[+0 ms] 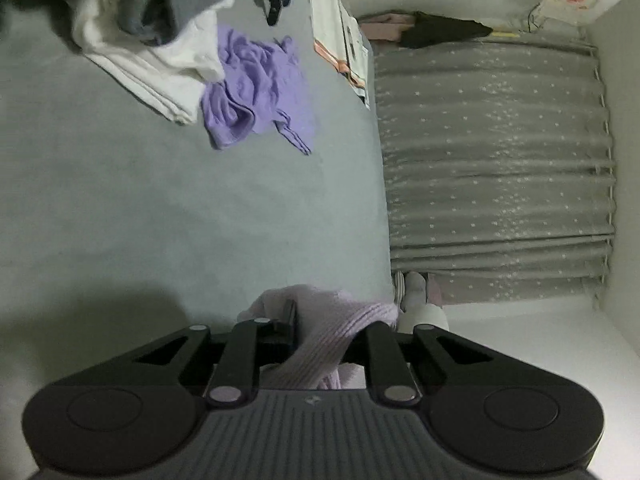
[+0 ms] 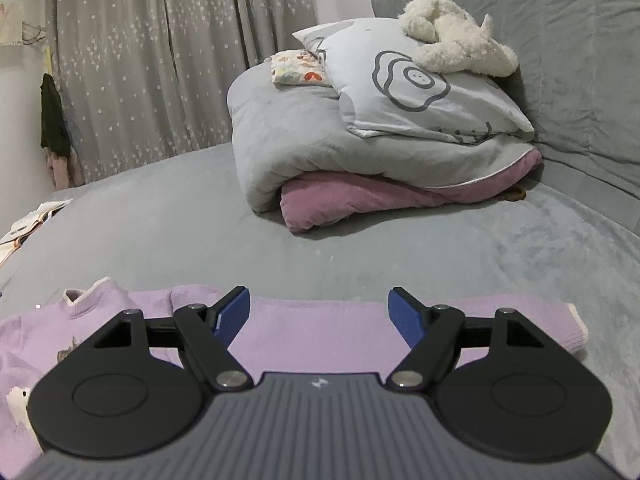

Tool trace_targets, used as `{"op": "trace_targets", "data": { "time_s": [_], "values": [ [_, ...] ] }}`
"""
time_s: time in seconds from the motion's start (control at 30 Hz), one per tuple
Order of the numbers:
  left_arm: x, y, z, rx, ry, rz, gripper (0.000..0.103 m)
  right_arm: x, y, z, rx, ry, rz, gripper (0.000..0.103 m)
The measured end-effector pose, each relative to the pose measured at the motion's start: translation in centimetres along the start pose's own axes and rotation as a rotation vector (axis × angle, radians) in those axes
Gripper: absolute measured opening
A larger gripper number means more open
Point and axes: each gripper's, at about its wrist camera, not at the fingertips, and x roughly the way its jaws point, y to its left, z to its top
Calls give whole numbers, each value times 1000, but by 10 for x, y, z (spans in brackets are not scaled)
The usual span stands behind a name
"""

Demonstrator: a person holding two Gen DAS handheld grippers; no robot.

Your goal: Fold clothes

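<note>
The right claw (image 2: 318, 314) hangs with fingers apart just above a lilac sweater's sleeve (image 2: 320, 332), which runs crosswise under it, cuff to the right, collar to the left. The left claw (image 1: 316, 332) pinches lilac knit (image 1: 320, 344). Beyond it, a crumpled purple garment (image 1: 256, 88) lies on the bed (image 1: 120, 200).

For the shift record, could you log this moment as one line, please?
left gripper: shut on lilac sweater | right gripper: open above sleeve | sweater flat on grey bed

A plush toy (image 2: 456, 40) tops a pillow (image 2: 420, 96) on folded quilts (image 2: 320, 152) (grey over pink).
</note>
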Motion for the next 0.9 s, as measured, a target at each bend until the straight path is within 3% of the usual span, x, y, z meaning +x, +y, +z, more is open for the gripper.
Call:
{"op": "trace_targets", "data": {
  "time_s": [0.1,0.2,0.3,0.33,0.4,0.43,0.47,0.5,0.53,0.63,0.7,0.73,0.77,0.87,0.9],
  "values": [
    [-3,-1,2,-14,-32,8,13,-1,4,0,-7,3,23,77],
    [-5,-5,5,-21,-30,81,13,-2,1,-3,10,16,35,77],
    [-9,-25,3,82,-23,223,17,-1,-4,-5,40,32,42,77],
    [-13,-28,4,105,-25,231,26,-1,-5,-6,51,37,44,77],
    [-24,-42,-1,194,-85,260,55,-1,-9,-7,71,48,48,77],
    [-37,-50,-5,242,-189,275,81,-1,-10,-8,81,53,50,77],
    [-54,-57,-10,289,-333,304,89,0,-12,-9,91,58,53,77],
    [-69,-63,-16,340,-472,344,89,0,-14,-10,101,64,55,77],
    [-75,-67,-20,386,-523,370,89,0,-15,-11,111,69,57,77],
    [-66,-65,-30,463,-393,333,89,0,-20,-13,141,85,64,78],
    [-31,-44,-54,472,-140,314,89,1,-23,-15,161,95,68,78],
    [-24,-39,-59,465,-103,322,89,1,-25,-15,171,101,70,78],
    [-7,-26,-74,442,-12,348,89,1,-27,-16,181,106,72,78],
    [20,-5,-101,416,97,382,89,1,-32,-18,212,122,79,78],
    [25,0,-105,406,87,395,89,1,-33,-19,222,127,81,78]
  ]
}}
